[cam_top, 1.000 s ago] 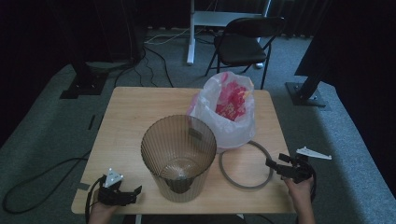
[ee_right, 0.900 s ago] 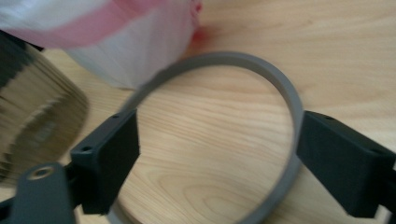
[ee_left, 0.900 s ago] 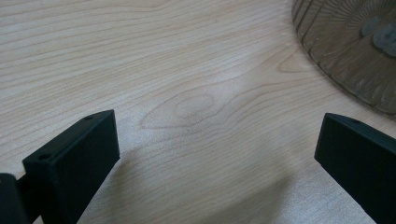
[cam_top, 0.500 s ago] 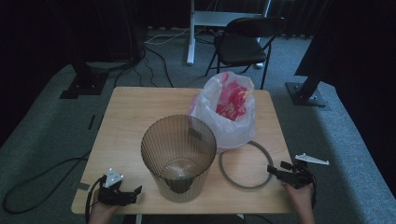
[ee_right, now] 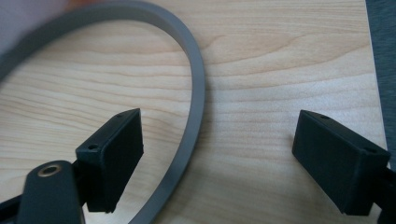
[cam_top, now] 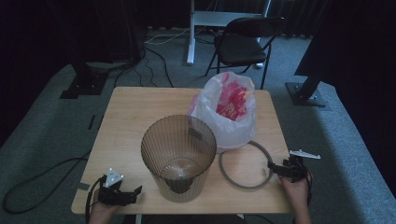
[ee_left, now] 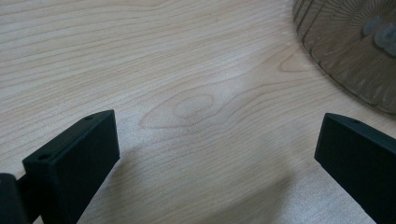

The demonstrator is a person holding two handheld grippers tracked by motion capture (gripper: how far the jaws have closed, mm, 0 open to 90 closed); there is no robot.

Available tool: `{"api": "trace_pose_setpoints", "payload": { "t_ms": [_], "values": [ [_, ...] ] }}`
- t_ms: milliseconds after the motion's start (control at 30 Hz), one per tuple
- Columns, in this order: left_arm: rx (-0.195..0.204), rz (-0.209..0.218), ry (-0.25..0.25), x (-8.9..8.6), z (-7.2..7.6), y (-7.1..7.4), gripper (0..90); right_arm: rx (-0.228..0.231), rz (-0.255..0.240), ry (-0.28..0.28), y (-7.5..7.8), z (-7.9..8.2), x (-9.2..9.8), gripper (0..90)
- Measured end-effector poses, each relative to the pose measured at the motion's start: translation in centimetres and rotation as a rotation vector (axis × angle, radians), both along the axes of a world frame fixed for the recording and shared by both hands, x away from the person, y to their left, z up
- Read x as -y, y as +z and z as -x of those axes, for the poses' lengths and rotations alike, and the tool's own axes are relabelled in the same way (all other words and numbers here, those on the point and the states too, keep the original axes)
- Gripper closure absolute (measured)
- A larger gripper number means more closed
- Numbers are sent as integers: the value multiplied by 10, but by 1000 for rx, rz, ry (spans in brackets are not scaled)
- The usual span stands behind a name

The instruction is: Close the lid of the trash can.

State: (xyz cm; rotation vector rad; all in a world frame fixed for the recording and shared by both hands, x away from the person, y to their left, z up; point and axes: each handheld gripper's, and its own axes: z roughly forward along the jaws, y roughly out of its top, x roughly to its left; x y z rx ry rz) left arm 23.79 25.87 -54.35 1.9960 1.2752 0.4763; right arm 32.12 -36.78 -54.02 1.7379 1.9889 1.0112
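At the centre of the high view stands a translucent brown-grey bin [cam_top: 179, 156] with fine vertical ribbing. Right of it lies a plain grey ring [cam_top: 246, 164]. Above that sits a white, see-through bag [cam_top: 228, 112] showing red and pink contents. The table [cam_top: 135, 116] is pale wood with wavy grain. At the lower corners, both grippers [cam_top: 136, 190] [cam_top: 271, 167] are black.

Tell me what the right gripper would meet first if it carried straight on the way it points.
Probably the grey ring: its band already lies between the open right gripper jaws, flat on the table.
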Motion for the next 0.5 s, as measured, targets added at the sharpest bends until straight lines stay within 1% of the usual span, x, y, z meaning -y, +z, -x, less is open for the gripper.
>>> {"api": "trace_pose_setpoints", "payload": {
  "t_ms": [67,100,133,167,200,233,300,367,433,500],
  "values": [
    [1,3,2,0,0,0,0,-4,29,-3,1,-2,-3,181],
    [1,3,0,0,0,0,0,-3,65,-8,1,-3,-7,203],
    [0,3,0,0,0,0,0,-4,112,-16,1,-3,-11,209],
    [0,3,0,0,0,0,0,-4,112,-16,1,-3,-11,209],
    [0,2,0,0,0,0,0,-4,154,-9,1,-3,-15,208],
    [0,2,-1,0,0,0,0,-4,214,-11,1,-3,-24,257],
    [1,1,0,0,0,0,0,-6,209,-9,1,-3,-26,275],
    [1,3,1,0,0,0,0,3,207,17,3,-3,-30,396],
    [0,-2,-2,-1,0,0,0,1,208,20,5,-3,-31,536],
    [0,0,-2,-1,0,0,0,-6,211,30,6,-4,-33,641]
  ]
}}
